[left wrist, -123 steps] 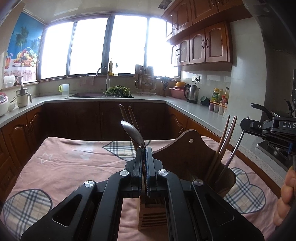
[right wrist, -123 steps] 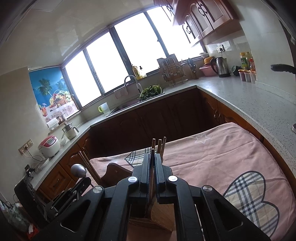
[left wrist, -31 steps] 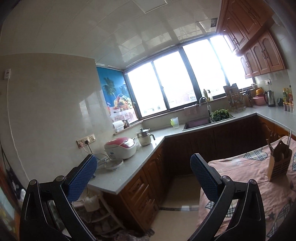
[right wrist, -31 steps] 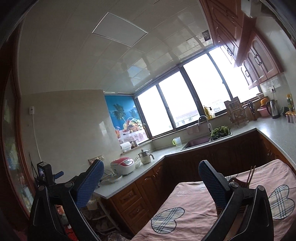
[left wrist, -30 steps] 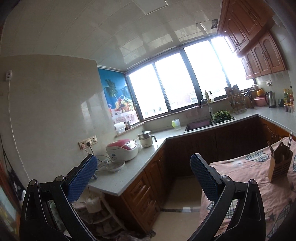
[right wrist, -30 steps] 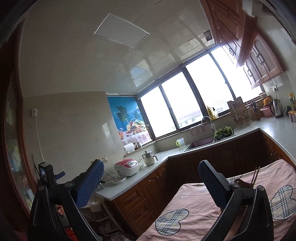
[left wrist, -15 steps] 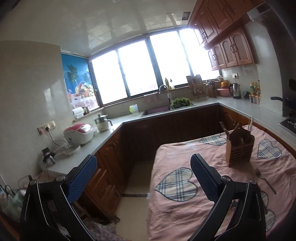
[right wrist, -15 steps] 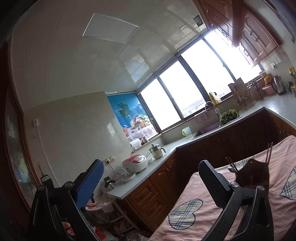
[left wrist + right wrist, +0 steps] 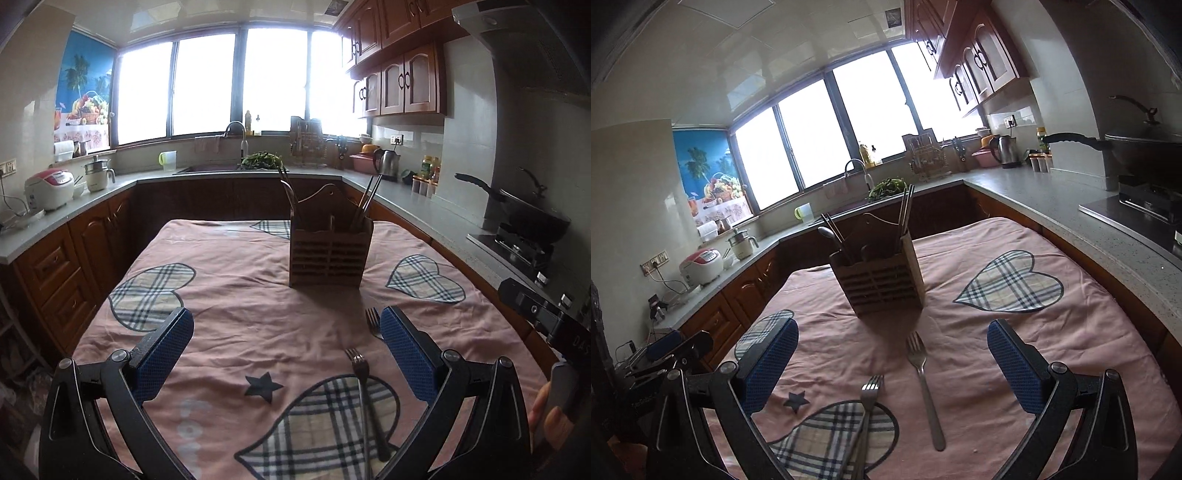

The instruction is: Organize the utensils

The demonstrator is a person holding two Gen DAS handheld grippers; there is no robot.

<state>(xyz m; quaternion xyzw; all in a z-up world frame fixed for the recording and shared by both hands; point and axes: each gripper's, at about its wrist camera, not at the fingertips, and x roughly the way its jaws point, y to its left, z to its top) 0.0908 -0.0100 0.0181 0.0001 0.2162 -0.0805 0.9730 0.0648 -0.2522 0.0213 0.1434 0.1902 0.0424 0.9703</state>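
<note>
A wooden utensil holder (image 9: 330,249) (image 9: 882,282) stands mid-table with chopsticks (image 9: 367,201) (image 9: 905,208) and a spoon (image 9: 831,236) upright in it. Two steel forks lie on the pink cloth in front of it. One fork (image 9: 360,384) (image 9: 866,417) rests on a plaid heart patch. The other fork (image 9: 925,384) (image 9: 373,323) lies a little to its right, partly hidden by a finger in the left wrist view. My left gripper (image 9: 286,358) hovers open above the near cloth, empty. My right gripper (image 9: 894,367) is open too, its fingers on either side of both forks.
The table wears a pink cloth (image 9: 229,295) with plaid hearts. Counters wrap around it: a rice cooker (image 9: 50,188) on the left, a sink (image 9: 214,170) at the back, a kettle (image 9: 388,164) and a wok on the stove (image 9: 524,218) at the right. A hand (image 9: 550,417) holds the right tool.
Both grippers swung down from facing the wall and ceiling to face the table. The holder and two forks have come into close view. Four seconds ago both were shut over the holder; now both are open.
</note>
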